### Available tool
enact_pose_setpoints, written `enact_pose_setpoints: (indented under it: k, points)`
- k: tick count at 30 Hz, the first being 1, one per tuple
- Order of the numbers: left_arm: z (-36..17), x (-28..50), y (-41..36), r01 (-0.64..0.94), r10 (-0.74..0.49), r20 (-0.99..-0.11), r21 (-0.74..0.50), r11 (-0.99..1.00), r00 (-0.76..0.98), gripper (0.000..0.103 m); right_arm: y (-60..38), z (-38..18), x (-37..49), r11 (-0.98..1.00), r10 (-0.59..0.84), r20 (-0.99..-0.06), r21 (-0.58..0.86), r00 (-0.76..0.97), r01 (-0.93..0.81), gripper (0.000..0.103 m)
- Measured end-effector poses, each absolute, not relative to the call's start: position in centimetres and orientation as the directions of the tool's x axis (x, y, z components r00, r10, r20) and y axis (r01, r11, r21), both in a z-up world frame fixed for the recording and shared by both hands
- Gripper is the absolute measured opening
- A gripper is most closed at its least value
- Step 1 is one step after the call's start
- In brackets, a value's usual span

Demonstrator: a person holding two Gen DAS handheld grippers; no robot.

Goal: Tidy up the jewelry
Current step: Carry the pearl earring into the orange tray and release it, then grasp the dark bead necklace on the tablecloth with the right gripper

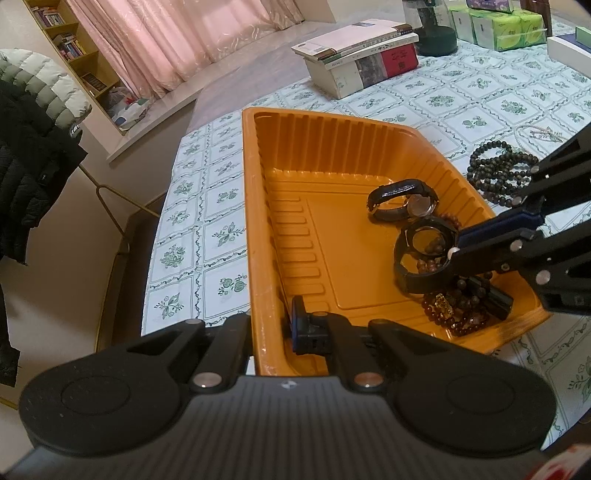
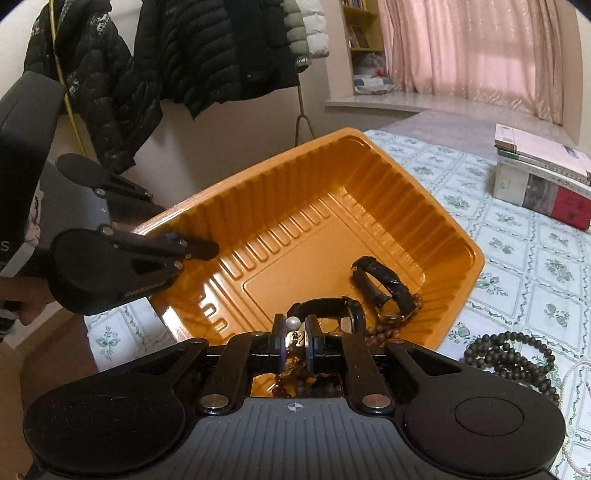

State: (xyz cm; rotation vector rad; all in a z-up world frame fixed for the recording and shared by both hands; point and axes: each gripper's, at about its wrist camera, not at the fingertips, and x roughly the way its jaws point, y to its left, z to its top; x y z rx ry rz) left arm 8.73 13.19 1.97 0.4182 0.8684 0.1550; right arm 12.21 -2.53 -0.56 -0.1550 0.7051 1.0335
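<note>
An orange plastic tray [image 1: 258, 221] [image 2: 332, 177] lies on the patterned tablecloth. My left gripper [image 1: 273, 332] [image 2: 207, 247] is shut on the tray's near wall, one finger inside and one outside. Inside the tray are a black-strapped watch [image 1: 402, 201] [image 2: 384, 284], a second black watch [image 1: 424, 254] [image 2: 332, 310] and brown bead bracelets [image 1: 454, 314]. My right gripper [image 1: 453, 250] [image 2: 295, 332] hangs over the tray's right side, shut on a small white pearl [image 1: 451, 253] [image 2: 293, 323]. What the pearl is attached to is hidden.
A dark bead string [image 1: 498, 173] [image 2: 517, 354] and a pearl necklace [image 1: 535, 133] [image 2: 576, 413] lie on the cloth beside the tray. A stack of books [image 1: 362, 55] [image 2: 546, 184], tissue packs [image 1: 498, 26] and a dark jar [image 1: 432, 29] stand further back. Jackets [image 2: 166, 55] hang past the table's edge.
</note>
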Motion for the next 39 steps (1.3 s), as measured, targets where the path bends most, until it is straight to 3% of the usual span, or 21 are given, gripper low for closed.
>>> enact_pose_setpoints:
  k: [8,10,12,31,39]
  points:
    - [2.0,8.7,13.2,0.035,0.299,-0.707,0.416,0.909,0.641,0.004,-1.9,-0.6,12.3,0.504,0.733,-0.625,0.234,0.269,-0.831,0.014]
    - [2.0,8.7,13.2,0.035,0.3,-0.707,0.416,0.908,0.64,0.004,-2.3,-0.7,12.3,0.517,0.727,-0.626,0.229,0.282,-0.825,0.034]
    - [2.0,8.7,13.2,0.034,0.299,-0.707,0.416,0.909,0.641,0.004,-3.1,-0.7,12.5,0.541,0.723,-0.621,0.235,0.303,-0.808,0.038]
    - [2.2,8.6,12.9,0.032,0.3,-0.701,0.418,0.908,0.646,0.004,-16.3,-3.0,14.4,0.842,0.477,-0.675,0.165,0.564,-0.514,0.038]
    - [2.3,8.6,13.0,0.035,0.297,-0.702,0.417,0.908,0.647,0.004,-17.4,-3.6,15.2,0.851,0.439,-0.68,0.106,0.587,-0.514,0.038]
